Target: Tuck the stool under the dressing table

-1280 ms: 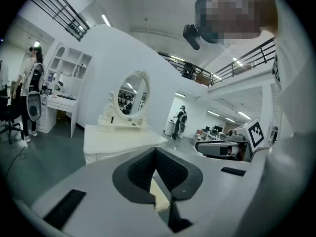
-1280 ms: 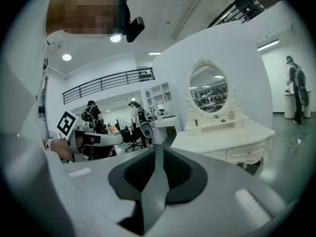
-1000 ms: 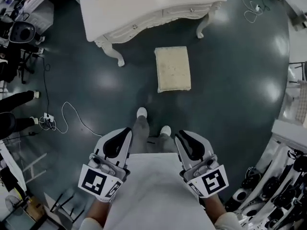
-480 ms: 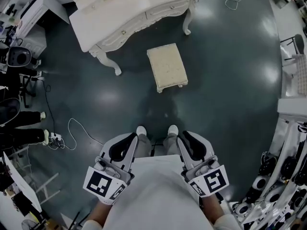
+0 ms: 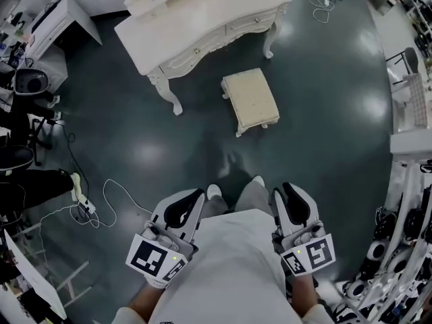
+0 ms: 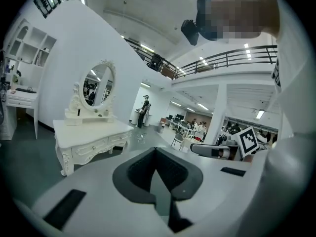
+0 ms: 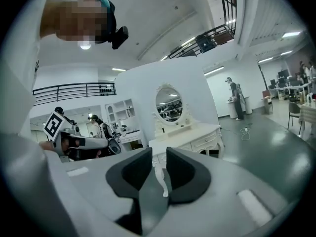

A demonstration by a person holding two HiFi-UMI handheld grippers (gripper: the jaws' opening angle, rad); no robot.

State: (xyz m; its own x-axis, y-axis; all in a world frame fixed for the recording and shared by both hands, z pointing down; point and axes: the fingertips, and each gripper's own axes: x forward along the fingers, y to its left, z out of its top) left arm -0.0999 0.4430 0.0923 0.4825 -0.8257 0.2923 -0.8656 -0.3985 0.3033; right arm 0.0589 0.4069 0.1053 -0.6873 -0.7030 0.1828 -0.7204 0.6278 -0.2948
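The cream cushioned stool (image 5: 251, 101) stands on the dark floor in front of the white dressing table (image 5: 202, 25), outside its legs. Both grippers are held low by the person's waist, well short of the stool. My left gripper (image 5: 192, 198) has its dark pads meeting at the tips (image 6: 154, 149) with nothing between them. My right gripper (image 5: 290, 191) has its jaws opening, with a narrow empty gap (image 7: 159, 152) between them. The gripper views show the dressing table (image 6: 89, 137) (image 7: 190, 135) and its oval mirror (image 6: 98, 85) far ahead. The stool is hidden in both.
A white cable (image 5: 101, 194) lies on the floor at the left near a black chair (image 5: 17, 160). A white desk (image 5: 50, 19) stands at the upper left, and racks of equipment (image 5: 405, 248) line the right edge. The person's feet (image 5: 214, 191) are below the stool.
The person has stepped and turned, so the table and stool have shifted in the head view. Both grippers have moved with the body. The stool keeps its place by the table.
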